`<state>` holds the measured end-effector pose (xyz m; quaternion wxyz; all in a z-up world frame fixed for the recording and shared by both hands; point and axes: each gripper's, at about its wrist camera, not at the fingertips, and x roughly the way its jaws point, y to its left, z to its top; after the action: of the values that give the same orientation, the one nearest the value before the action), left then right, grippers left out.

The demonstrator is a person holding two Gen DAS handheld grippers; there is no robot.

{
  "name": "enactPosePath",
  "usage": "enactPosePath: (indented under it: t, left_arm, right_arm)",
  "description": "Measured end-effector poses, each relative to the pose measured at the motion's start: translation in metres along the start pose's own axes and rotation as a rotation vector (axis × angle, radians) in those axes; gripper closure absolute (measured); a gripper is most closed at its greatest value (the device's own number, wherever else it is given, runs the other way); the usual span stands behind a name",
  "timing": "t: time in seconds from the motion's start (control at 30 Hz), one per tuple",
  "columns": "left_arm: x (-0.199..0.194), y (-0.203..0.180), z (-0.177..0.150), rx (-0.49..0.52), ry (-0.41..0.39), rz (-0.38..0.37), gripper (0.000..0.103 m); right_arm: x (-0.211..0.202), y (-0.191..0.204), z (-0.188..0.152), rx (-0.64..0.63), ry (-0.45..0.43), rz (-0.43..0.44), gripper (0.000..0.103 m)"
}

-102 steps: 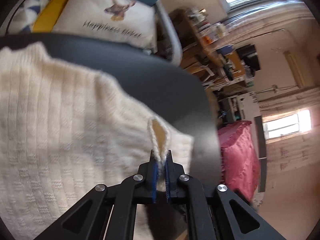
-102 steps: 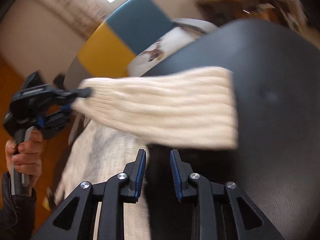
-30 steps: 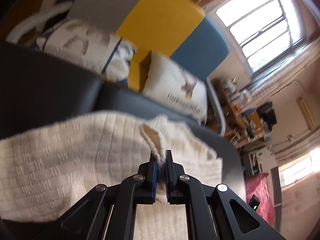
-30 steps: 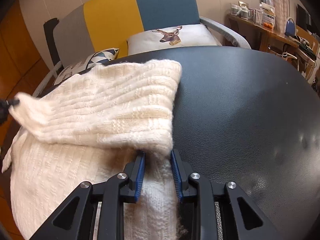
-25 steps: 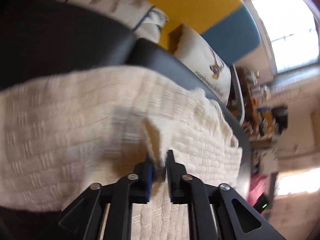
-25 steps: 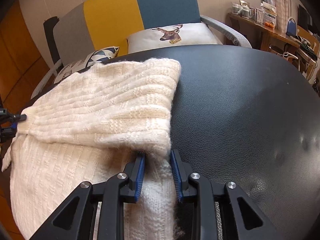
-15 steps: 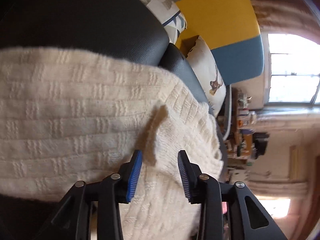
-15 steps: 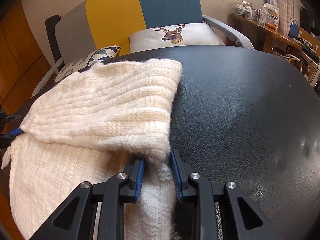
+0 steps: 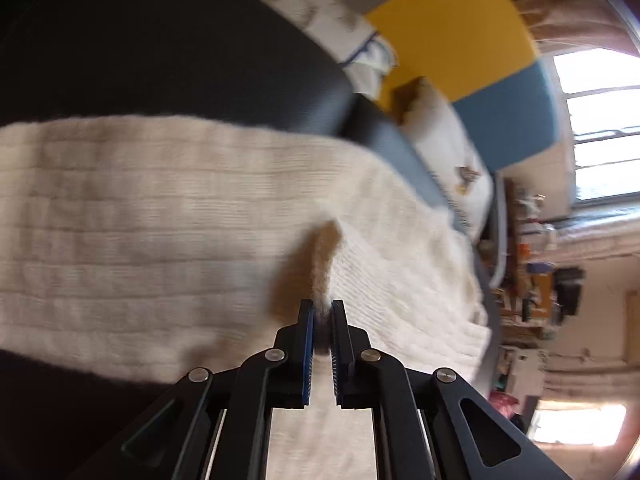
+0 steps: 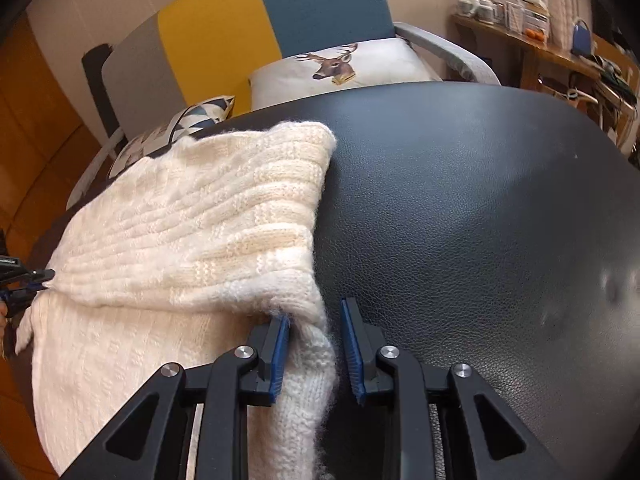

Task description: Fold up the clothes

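Note:
A cream knit sweater [image 10: 200, 232] lies on a black leather table [image 10: 480, 200], its upper part folded over the lower. My right gripper [image 10: 316, 320] is open at the fold's near right corner. The sweater's edge sits between its jaws, against the left pad and clear of the right one. In the left wrist view, my left gripper [image 9: 322, 308] is shut on a raised pinch of the sweater [image 9: 160, 220], and the picture is blurred. Its tips [image 10: 36, 276] also show at the fold's left corner in the right wrist view.
Behind the table stands a sofa with grey, yellow and blue back panels [image 10: 248, 28]. It holds a deer cushion [image 10: 340, 64] and a triangle-patterned cushion [image 10: 188, 120]. A cluttered wooden shelf [image 10: 540, 40] runs at the far right. Bare table surface [image 9: 160, 60] lies beyond the sweater.
My left gripper opened and let go of the knit, sank and rolled, then shut again on a pinch of the sweater. The folded layer now lies flatter. My right gripper stayed put.

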<state>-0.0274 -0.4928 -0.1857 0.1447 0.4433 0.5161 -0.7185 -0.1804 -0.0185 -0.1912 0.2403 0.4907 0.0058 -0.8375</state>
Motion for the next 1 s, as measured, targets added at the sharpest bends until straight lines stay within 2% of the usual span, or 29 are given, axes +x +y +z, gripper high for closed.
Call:
enactPosePath:
  t: [0.13,0.23,0.33,0.4,0.5,0.6,0.7,0.8,0.83,0.9,0.93,1.0]
  left_arm:
    - [0.005,0.02,-0.004,-0.078,0.027,0.014,0.091]
    - [-0.01,0.014,-0.004,-0.074,-0.018,0.058,0.088]
    - [-0.033,0.0,-0.01,0.006,-0.108,0.13,0.088]
    - [-0.043,-0.015,-0.016,0.047,-0.161,0.128,0.084]
    - [-0.035,-0.046,-0.027,0.15,-0.159,0.076,0.076]
    - [-0.003,-0.076,-0.038,0.267,-0.114,0.094,0.076]
    - [0.031,-0.093,-0.047,0.334,-0.047,0.117,0.076]
    - [0.052,-0.1,-0.055,0.372,-0.027,0.147,0.076]
    - [0.054,-0.102,-0.058,0.387,-0.037,0.157,0.076]
    - [0.054,-0.105,-0.063,0.412,-0.056,0.167,0.076]
    - [0.053,-0.106,-0.065,0.417,-0.062,0.161,0.076]
    - [0.055,-0.105,-0.065,0.437,-0.058,0.167,0.076]
  right_arm:
    - [-0.014,-0.012,0.001,0.028,0.0,0.041,0.077]
    - [-0.031,-0.027,0.003,0.11,-0.039,0.127,0.077]
    - [-0.035,-0.048,-0.002,0.339,-0.048,0.425,0.077]
    - [-0.027,-0.057,-0.007,0.496,-0.033,0.563,0.076]
    - [-0.004,-0.056,-0.015,0.657,0.024,0.655,0.075]
    - [0.012,-0.047,-0.014,0.702,0.043,0.628,0.074]
    - [0.021,-0.045,-0.008,0.745,0.003,0.576,0.074]
    - [0.019,-0.038,-0.001,0.654,-0.053,0.402,0.075]
    - [0.016,-0.036,0.001,0.611,-0.072,0.334,0.08]
    - [0.017,-0.032,0.002,0.545,-0.049,0.265,0.086]
    - [0.018,-0.031,0.002,0.513,-0.038,0.242,0.093]
    - [0.015,-0.028,0.005,0.462,-0.029,0.215,0.093]
